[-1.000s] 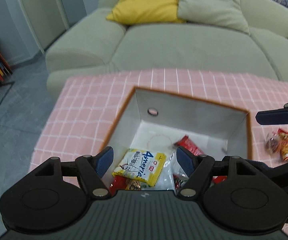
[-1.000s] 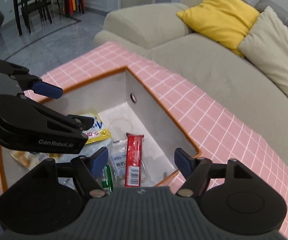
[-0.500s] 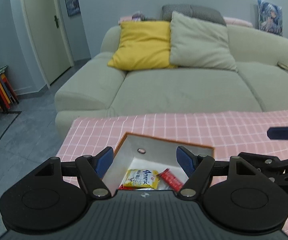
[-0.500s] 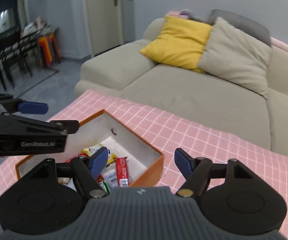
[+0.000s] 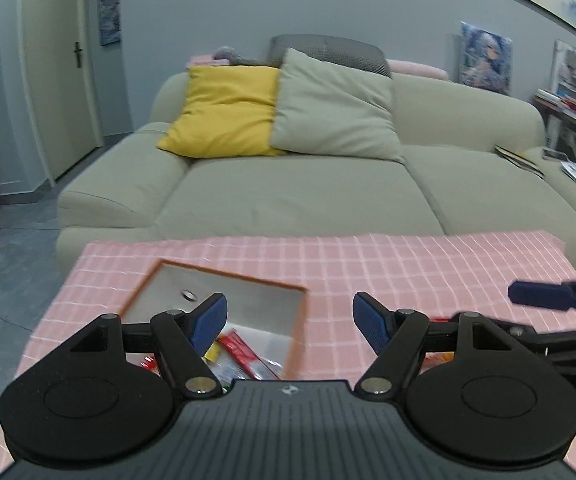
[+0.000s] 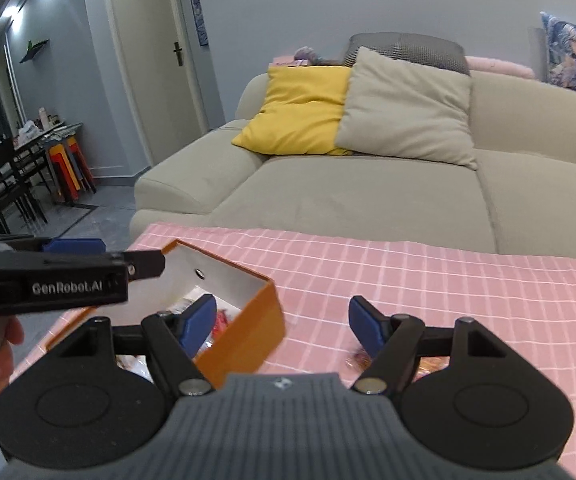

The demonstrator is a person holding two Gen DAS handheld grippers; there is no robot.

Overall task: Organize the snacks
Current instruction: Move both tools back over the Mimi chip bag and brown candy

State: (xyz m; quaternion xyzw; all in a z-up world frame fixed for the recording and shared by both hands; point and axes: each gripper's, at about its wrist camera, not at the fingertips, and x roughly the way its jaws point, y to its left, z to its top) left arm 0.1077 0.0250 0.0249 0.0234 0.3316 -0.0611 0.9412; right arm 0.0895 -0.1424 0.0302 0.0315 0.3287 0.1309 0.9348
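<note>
We had pulled both grippers up from the orange box [image 6: 244, 336] | left gripper [image 5: 290, 320], right gripper [image 6: 280, 322] released, empty | snack packets [image 5: 248, 354] boxed; one loose packet [image 6: 358, 358] near tablecloth's [image 6: 448, 280] front edge remained.

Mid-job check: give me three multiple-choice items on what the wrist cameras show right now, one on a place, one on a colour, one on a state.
1. Where is the red snack bar?
A. In the orange box
B. On the sofa
C. On the floor

2. What colour is the tablecloth?
A. Plain blue
B. Pink with white checks
C. Green stripes

3. How is the right gripper?
A. Shut on a cushion
B. Shut on a bar
C. Open, nothing in it

Answers:
1 A, it lies among packets inside the box.
2 B, both views show the pink grid.
3 C, its blue pads stand wide apart.
</note>
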